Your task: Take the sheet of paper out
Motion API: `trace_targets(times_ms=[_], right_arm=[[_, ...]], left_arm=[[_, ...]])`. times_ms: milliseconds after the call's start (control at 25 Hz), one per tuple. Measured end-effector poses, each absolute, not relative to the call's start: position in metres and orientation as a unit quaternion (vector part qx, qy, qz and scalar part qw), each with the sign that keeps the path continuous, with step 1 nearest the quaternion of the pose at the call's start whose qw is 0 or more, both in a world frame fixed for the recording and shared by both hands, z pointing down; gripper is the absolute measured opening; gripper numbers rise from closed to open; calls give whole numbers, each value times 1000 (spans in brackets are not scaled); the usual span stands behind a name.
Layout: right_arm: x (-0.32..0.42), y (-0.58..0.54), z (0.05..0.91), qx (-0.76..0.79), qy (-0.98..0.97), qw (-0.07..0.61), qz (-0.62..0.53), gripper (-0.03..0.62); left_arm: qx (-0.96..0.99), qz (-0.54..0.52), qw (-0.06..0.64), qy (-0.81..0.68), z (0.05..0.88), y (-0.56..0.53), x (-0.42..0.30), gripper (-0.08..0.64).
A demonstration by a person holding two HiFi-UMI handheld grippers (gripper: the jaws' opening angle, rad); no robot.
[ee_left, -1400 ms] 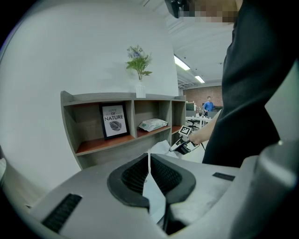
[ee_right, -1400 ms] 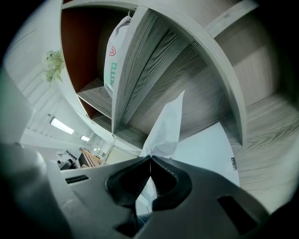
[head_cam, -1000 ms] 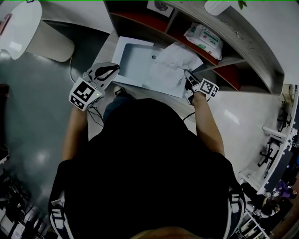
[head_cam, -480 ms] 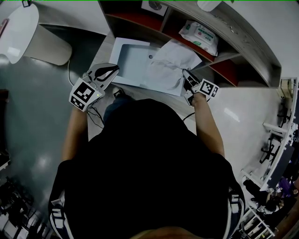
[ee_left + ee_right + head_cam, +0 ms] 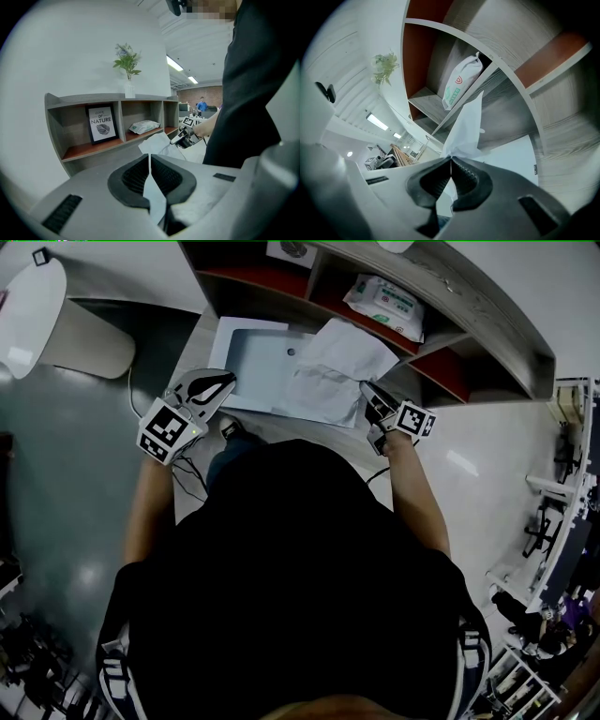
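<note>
Two grips shut: right gripper (image 5: 365, 388) pinching paper sheet (image 5: 339, 364) edge; left gripper (image 5: 231, 381) clamping blue folder (image 5: 251, 360).

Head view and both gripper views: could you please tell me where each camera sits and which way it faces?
Head view: on the person's head, looking steeply down; shows the torso, both arms, left gripper and right gripper.
Left gripper view: on the left gripper, looking along jaws shut on the pale folder toward the shelf; the person's torso shows at right.
Right gripper view: on the right gripper, looking along jaws shut on the sheet of paper toward the shelf; no body shows.
Shared: all three show the pack of wipes.
</note>
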State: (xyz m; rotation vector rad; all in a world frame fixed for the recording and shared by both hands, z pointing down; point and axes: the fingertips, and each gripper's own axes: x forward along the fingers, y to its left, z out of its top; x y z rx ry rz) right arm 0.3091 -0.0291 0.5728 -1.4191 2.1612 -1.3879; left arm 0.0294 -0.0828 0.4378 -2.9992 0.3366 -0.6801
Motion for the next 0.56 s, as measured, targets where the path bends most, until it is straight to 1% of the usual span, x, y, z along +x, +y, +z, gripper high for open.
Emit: trace_targets(times_ms=[560], right_arm=[[327, -13, 567, -475, 737, 103, -469, 17]], left_arm=[[-971, -215, 24, 99, 439, -84, 59, 29]])
